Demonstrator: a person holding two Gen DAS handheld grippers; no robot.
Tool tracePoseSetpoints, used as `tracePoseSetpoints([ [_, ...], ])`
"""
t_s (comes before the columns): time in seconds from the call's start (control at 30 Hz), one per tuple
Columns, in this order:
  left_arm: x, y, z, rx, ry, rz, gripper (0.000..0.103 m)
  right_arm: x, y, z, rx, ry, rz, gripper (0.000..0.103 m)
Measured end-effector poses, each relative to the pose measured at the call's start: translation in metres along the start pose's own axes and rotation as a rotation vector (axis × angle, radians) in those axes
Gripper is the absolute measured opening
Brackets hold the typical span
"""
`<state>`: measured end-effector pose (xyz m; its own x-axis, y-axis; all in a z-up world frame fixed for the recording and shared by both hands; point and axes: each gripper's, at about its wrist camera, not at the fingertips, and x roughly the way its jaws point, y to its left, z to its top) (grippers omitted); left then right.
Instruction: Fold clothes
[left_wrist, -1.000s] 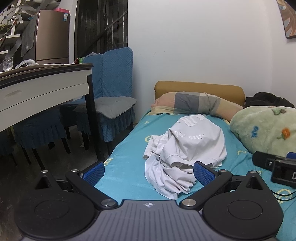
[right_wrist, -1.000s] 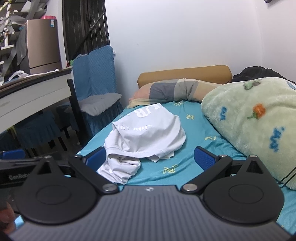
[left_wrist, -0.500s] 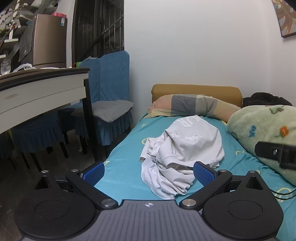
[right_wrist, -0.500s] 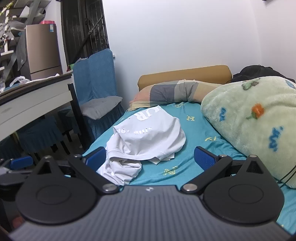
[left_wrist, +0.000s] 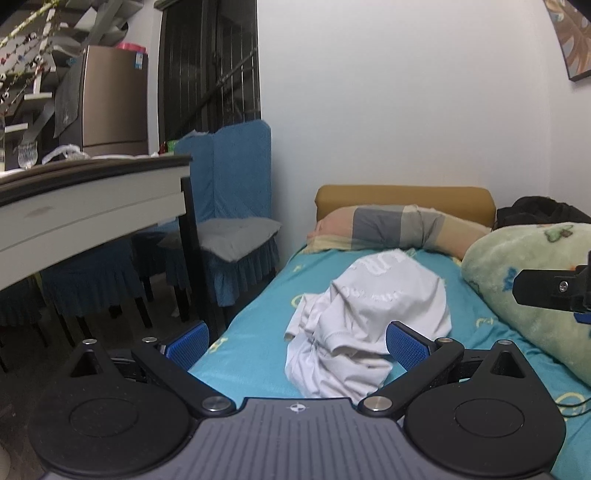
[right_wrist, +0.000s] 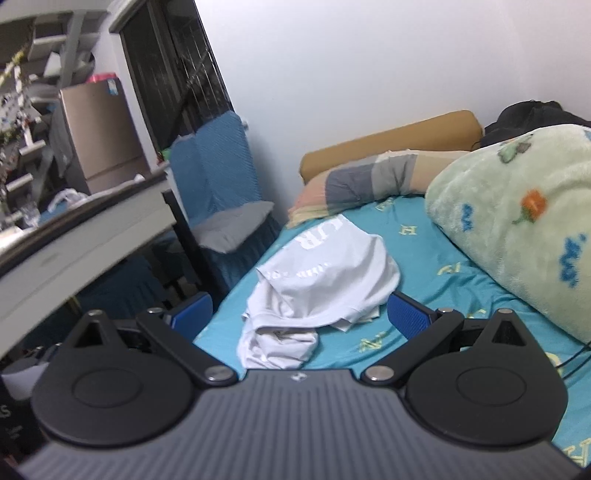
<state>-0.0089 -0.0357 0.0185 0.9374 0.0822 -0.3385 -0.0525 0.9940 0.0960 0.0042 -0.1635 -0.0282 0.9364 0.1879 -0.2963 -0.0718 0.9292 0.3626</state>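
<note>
White shirt (left_wrist: 373, 317) is just lying in a crumpled heap on the teal bed sheet (left_wrist: 258, 332), toward the bed's edge, a bit short of the striped pillow (left_wrist: 399, 225) at the headboard end. Some grey lettering shows on the far part of it. The fluffy green blanket (right_wrist: 517, 221) sits bunched up beside the shirt, not touching it. Left gripper (left_wrist: 297, 341) hangs over the near end of the bed, blue fingers spread wide, nothing between them. Right gripper (right_wrist: 301, 312) is the same deal, spread apart and empty, tilted, with the shirt just ahead of it. A blue-covered chair (left_wrist: 236, 206) stands next to the bed.
</note>
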Motion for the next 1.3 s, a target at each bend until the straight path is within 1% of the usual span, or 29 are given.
tracePoseSetpoints([
  [0.1, -0.002, -0.011, 0.019, 0.008, -0.012, 0.009, 0.103, -0.008, -0.012, 0.003, 0.031, -0.045, 0.03, 0.103],
  [0.23, -0.002, -0.02, 0.057, -0.034, -0.013, 0.023, 0.103, -0.014, -0.025, 0.003, 0.046, -0.06, -0.014, 0.103],
  [0.33, 0.008, -0.021, 0.081, -0.077, 0.004, 0.03, 0.103, -0.018, -0.034, 0.004, 0.058, -0.07, -0.048, 0.103],
  [0.43, 0.033, -0.016, 0.092, -0.113, 0.082, 0.009, 0.103, -0.009, -0.037, 0.007, 0.079, -0.04, -0.088, 0.103],
  [0.5, 0.053, -0.007, 0.091, -0.154, 0.145, -0.019, 0.103, 0.0, -0.039, 0.009, 0.093, -0.016, -0.109, 0.103],
  [0.57, 0.071, 0.004, 0.083, -0.183, 0.203, -0.032, 0.102, 0.01, -0.04, 0.01, 0.102, 0.013, -0.13, 0.103],
  [0.63, 0.088, 0.017, 0.069, -0.196, 0.249, -0.039, 0.1, 0.042, -0.038, 0.006, 0.067, 0.078, -0.145, 0.103],
  [0.67, 0.096, 0.022, 0.061, -0.19, 0.259, -0.044, 0.1, 0.057, -0.037, 0.004, 0.05, 0.11, -0.153, 0.103],
  [0.77, 0.122, 0.033, 0.037, -0.13, 0.271, -0.067, 0.1, 0.104, -0.034, -0.002, -0.001, 0.207, -0.174, 0.103],
  [0.97, 0.172, 0.027, -0.017, 0.01, 0.283, -0.138, 0.099, 0.197, -0.029, -0.016, -0.101, 0.397, -0.215, 0.103],
  [1.03, 0.19, 0.021, -0.03, 0.023, 0.296, -0.15, 0.099, 0.216, -0.039, -0.036, -0.095, 0.41, -0.222, 0.103],
  [1.13, 0.218, 0.015, -0.046, 0.023, 0.34, -0.189, 0.099, 0.245, -0.045, -0.063, -0.127, 0.42, -0.246, 0.103],
  [1.2, 0.234, 0.012, -0.053, 0.025, 0.361, -0.175, 0.099, 0.261, -0.043, -0.076, -0.174, 0.422, -0.271, 0.103],
  [1.23, 0.239, 0.013, -0.055, 0.008, 0.369, -0.165, 0.099, 0.264, -0.039, -0.079, -0.209, 0.38, -0.292, 0.103],
  [1.27, 0.243, 0.015, -0.057, -0.021, 0.364, -0.17, 0.099, 0.265, -0.036, -0.078, -0.22, 0.334, -0.301, 0.103],
  [1.3, 0.245, 0.017, -0.058, -0.046, 0.349, -0.177, 0.099, 0.265, -0.036, -0.075, -0.201, 0.297, -0.31, 0.103],
])
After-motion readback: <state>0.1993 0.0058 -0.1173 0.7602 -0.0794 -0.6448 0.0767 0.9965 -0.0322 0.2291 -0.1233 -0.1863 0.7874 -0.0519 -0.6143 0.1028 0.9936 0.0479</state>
